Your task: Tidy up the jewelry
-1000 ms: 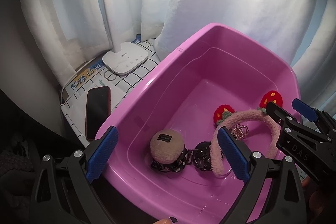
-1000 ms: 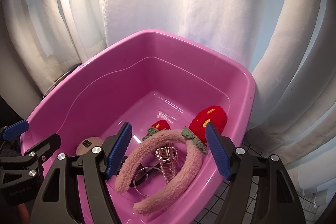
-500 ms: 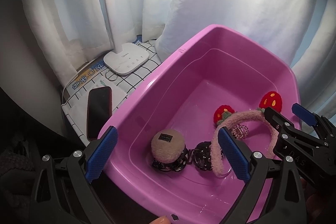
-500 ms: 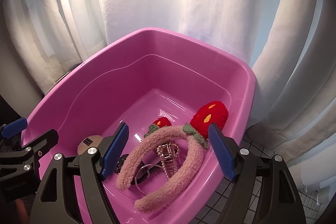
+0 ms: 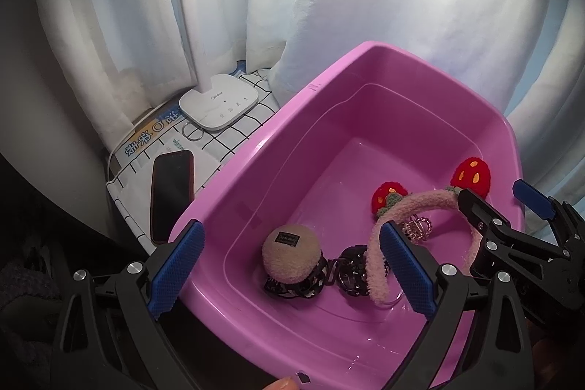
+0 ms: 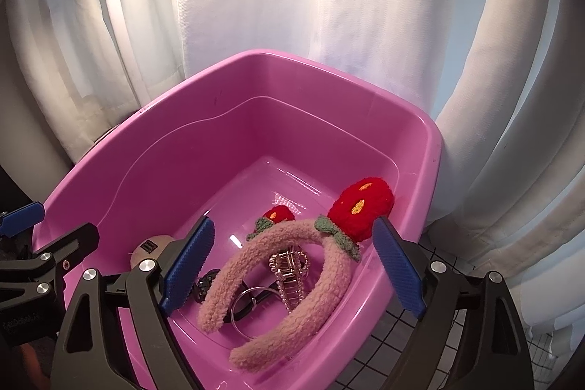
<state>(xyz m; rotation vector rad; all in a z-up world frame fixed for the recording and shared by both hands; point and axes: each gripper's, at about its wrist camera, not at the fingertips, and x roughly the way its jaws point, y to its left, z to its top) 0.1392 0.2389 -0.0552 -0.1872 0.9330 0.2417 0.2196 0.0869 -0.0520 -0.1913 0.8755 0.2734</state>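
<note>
White curtains frame a pink tub (image 6: 420, 148) already holding a fuzzy headband (image 6: 321, 276), hair clip (image 6: 289, 271) and pompom tie (image 5: 291, 256).
Both the left gripper (image 5: 292, 271) and the right gripper (image 6: 292, 262), its jaws just opened further, hover wide and empty; sorting appears nearly done.

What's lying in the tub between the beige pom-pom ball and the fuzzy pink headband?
A black studded hair clip lies between the pom-pom ball and the pink headband, on the floor of the pink tub. The left wrist view shows it best.
</note>
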